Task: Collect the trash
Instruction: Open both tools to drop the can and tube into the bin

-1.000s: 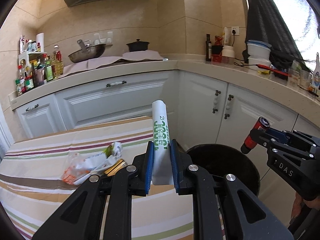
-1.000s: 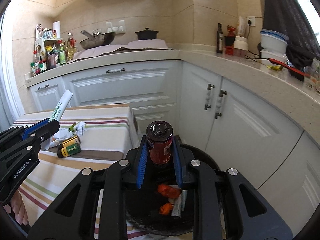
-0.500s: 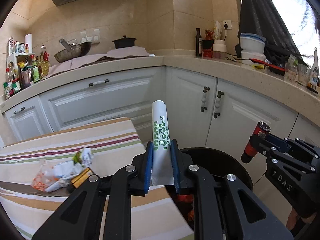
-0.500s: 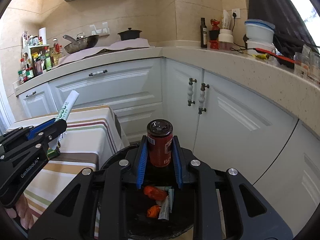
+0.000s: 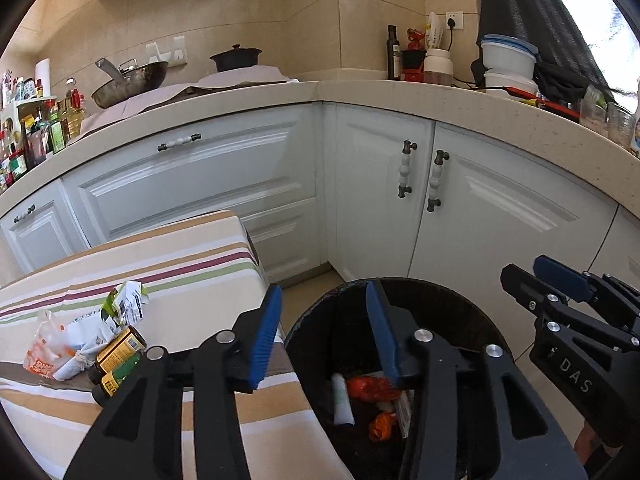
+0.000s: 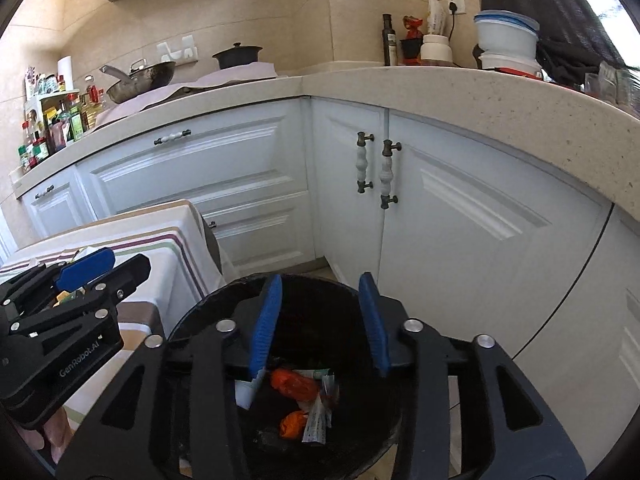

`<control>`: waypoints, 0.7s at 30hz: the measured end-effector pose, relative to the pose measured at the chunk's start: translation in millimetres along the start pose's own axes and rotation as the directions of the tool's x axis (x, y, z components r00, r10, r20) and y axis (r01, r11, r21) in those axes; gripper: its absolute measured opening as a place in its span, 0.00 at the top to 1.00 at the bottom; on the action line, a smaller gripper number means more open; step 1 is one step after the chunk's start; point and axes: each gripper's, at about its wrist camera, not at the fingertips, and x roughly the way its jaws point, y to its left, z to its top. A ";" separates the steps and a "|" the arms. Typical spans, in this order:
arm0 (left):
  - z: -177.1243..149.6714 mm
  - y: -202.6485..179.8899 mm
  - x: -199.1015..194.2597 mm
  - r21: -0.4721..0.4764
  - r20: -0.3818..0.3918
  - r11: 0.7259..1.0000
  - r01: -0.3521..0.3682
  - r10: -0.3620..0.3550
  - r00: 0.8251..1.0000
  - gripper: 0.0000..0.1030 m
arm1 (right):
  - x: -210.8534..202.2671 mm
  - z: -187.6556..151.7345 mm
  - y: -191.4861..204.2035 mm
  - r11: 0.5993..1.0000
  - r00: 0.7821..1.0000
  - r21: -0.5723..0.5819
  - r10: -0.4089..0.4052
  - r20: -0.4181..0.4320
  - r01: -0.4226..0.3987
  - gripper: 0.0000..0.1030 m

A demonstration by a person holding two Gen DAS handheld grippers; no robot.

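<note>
My left gripper (image 5: 323, 292) hangs over the near-left rim of the black trash bin (image 5: 440, 292). Its jaws are opening and nothing is between them. A white paper roll (image 5: 342, 398) lies in the bin beside orange wrappers (image 5: 370, 388). Over the same bin (image 6: 188, 320) my right gripper (image 6: 320, 280) is opening too, with an empty gap. Below it lie the white roll (image 6: 246, 392) and orange wrappers (image 6: 292, 384); I cannot make out the red can. Crumpled wrappers (image 5: 84, 332) and two small bottles (image 5: 120, 354) remain on the striped table (image 5: 180, 264).
White cabinet doors (image 5: 400, 184) stand close behind the bin, under a beige counter (image 5: 500, 116) crowded with containers. The table's corner (image 6: 188, 216) touches the bin's left side. Each gripper shows in the other's view: right gripper (image 5: 536, 274), left gripper (image 6: 120, 266).
Both grippers moved forward and down over the bin and opened. The white roll left the left jaws and the red can left the right jaws; the roll now lies in the bin.
</note>
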 end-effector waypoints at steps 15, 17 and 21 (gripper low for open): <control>-6.2 30.8 -24.5 -0.017 0.004 0.998 -0.068 0.068 0.998 0.33 | -7.1 1.9 28.5 0.998 0.997 0.015 0.068 0.025 -0.068 0.21; -9.5 42.8 -31.1 -0.028 0.007 0.995 -0.094 0.094 0.996 0.32 | -5.9 2.3 41.2 0.996 0.996 -0.001 0.085 0.012 -0.085 0.20; -17.8 73.5 -45.6 -0.048 0.003 0.984 -0.171 0.172 0.985 0.31 | -4.7 2.5 64.8 0.993 0.993 -0.016 0.117 -0.009 -0.117 0.17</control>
